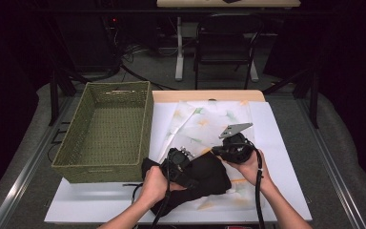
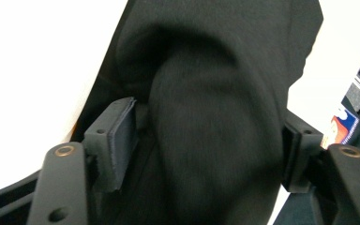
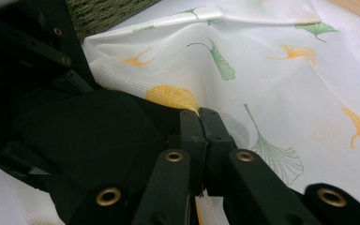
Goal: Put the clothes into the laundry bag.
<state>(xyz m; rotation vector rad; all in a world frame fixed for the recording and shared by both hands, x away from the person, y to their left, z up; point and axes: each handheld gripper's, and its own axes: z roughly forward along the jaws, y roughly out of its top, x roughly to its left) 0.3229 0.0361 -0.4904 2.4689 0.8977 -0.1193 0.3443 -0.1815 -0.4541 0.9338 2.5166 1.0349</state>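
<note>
The black garment [image 1: 198, 176] lies bunched on the near part of the bench [image 1: 286, 157], partly over a thin white cloth printed with ginkgo leaves [image 1: 205, 121], just beside the near right corner of the green woven basket [image 1: 106, 131]. It looks like a soft, matte knit or fleece: limp, light, and with no stiffness to carry its own shape, so it will sag and trail wherever it is not supported. The surface seems grippy rather than slick, which should let pads bite without much squeeze, and nothing about it looks breakable. The left tongs [image 2: 201, 154] straddle a thick rolled fold of it, the jaws standing apart with the pad [image 2: 122, 140] on one side clear of the fabric, so they bracket the fold rather than clamp it. The right tongs [image 3: 200, 136] are pressed together at the garment's edge, where it meets the printed cloth; whether a thin hem is caught between the tips I cannot tell. For a clean lift, the bulky fold is a fair handle, since a doubled layer fills the jaws and will not slip out, while a single edge would let the rest unfurl and drag. The likely snag is pinching the printed cloth beneath along with it, as the two lie in contact.
</note>
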